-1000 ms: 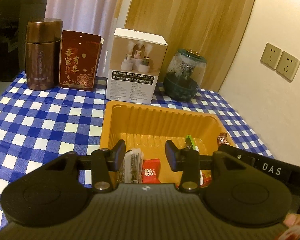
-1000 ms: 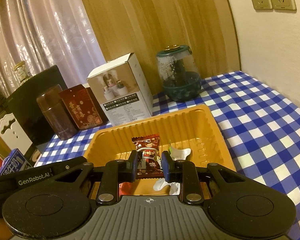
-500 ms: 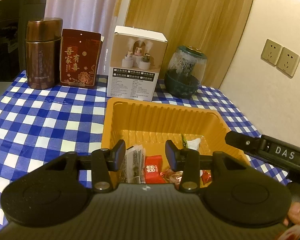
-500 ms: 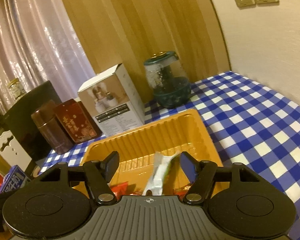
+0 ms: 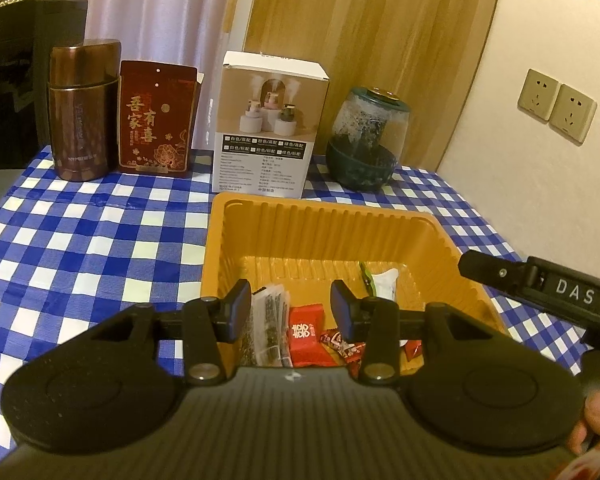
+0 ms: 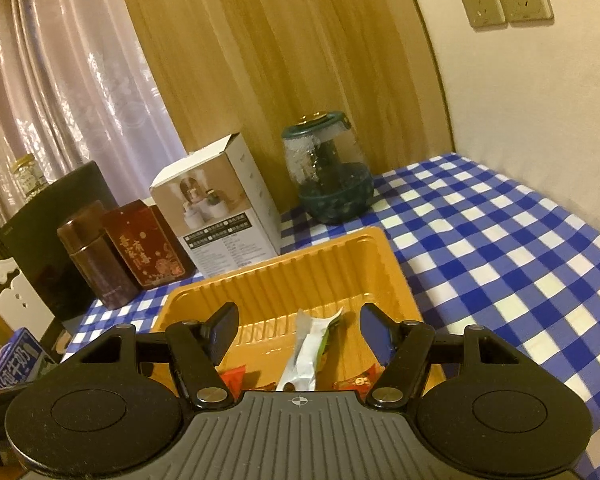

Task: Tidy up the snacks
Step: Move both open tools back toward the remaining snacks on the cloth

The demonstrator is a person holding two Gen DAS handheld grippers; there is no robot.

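I see the snacks (image 5: pixel 306 334) lying in my orange tray (image 5: pixel 324 222) on the blue checked cloth (image 5: pixel 84 240) by a wooden wall (image 6: pixel 284 60), and my left gripper (image 5: pixel 288 306) and right gripper (image 6: pixel 298 326) both hang released, grasping nothing.

Orange trays (image 5: pixel 332 224): one; centre of the table
Snack packets in the tray: at least five visible; near end, more may be hidden
Boxes (image 5: pixel 266 128): one white; far side
Brown canisters (image 5: pixel 82 110): one; far left
Red pouches (image 5: pixel 156 118): one
Glass jars (image 5: pixel 366 140): one; far right
Wall sockets (image 5: pixel 556 110): two
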